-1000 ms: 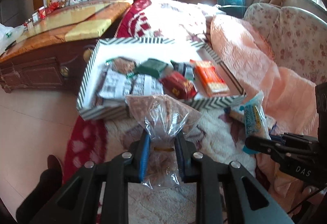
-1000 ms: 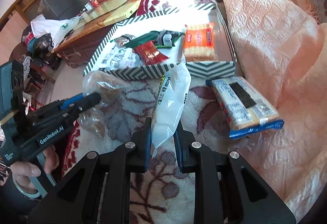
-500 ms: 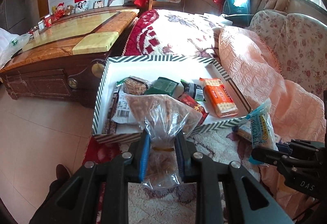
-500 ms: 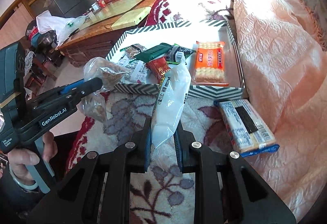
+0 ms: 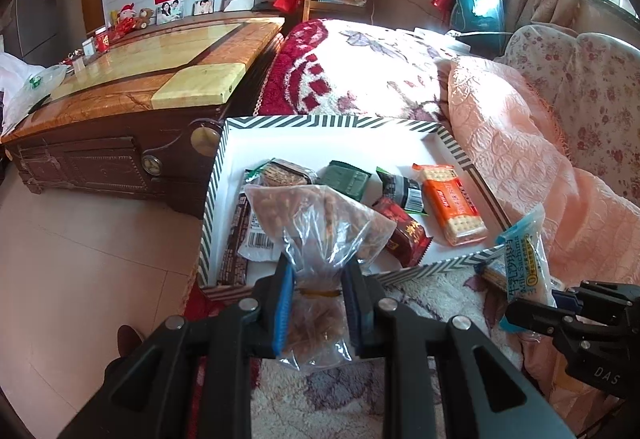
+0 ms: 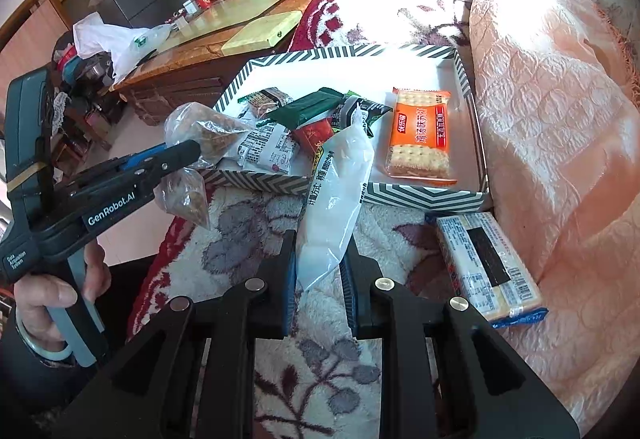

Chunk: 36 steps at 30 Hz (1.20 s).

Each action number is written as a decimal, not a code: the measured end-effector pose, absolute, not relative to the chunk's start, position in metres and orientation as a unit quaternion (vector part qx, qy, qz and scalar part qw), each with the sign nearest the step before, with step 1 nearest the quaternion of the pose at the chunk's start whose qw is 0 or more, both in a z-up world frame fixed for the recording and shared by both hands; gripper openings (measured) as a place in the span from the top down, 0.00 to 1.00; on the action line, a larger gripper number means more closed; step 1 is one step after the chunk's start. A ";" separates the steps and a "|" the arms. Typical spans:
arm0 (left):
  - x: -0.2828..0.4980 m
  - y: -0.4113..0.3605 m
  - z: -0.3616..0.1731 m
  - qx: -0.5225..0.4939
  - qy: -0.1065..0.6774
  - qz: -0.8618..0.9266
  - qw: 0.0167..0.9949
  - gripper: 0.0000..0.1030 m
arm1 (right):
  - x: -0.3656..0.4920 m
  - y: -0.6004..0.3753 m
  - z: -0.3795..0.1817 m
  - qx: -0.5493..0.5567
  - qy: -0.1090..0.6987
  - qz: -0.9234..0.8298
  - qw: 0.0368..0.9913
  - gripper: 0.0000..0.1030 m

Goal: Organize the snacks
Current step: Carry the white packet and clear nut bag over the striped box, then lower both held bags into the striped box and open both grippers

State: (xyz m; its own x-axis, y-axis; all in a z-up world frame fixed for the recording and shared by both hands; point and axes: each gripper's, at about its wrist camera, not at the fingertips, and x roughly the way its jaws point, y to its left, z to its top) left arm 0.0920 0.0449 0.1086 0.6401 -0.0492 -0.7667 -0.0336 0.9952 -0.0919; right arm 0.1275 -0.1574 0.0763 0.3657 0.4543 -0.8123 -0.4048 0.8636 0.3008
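My landmark is the striped box (image 5: 216,195), open on the fleecy floral blanket (image 6: 320,323). My left gripper (image 5: 318,281) is clamped on the tied neck of a clear bag of brown snacks (image 5: 316,223), which hangs at the box's near-left corner, its bulging top leaning over the near wall and its lower part below the jaws on my side. My right gripper (image 6: 318,263) is clenched on a white snack packet (image 6: 340,179), held in front of the box's near wall with its upper end tipped over that wall. Inside the box lie an orange cracker pack (image 6: 420,135) toward the right wall, a dark green packet (image 5: 346,179) near the middle, a red packet (image 5: 404,233) by the near wall, and several wrappers toward the left that I can't sort out properly from here. Outside the box, just off its near-right corner, a blue-edged biscuit pack (image 6: 486,267) lies on the blanket against the pink quilt (image 6: 560,111).
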 end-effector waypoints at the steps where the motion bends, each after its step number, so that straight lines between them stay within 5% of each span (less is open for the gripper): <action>1: 0.093 0.045 0.108 -0.048 0.425 -0.004 0.904 0.75 | 0.129 -0.157 0.076 0.023 0.500 0.259 0.826 0.82; 36: 0.183 0.047 0.066 -0.046 0.447 0.028 0.893 0.75 | 0.246 -0.128 0.026 -0.031 0.542 0.240 0.805 0.82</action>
State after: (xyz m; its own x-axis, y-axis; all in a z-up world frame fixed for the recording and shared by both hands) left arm 0.1828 0.0470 0.0658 0.5980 0.0088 -0.8015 -0.0918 0.9941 -0.0575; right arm 0.2456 -0.1283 0.0260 0.2966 0.3521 -0.8878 -0.4192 0.8832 0.2102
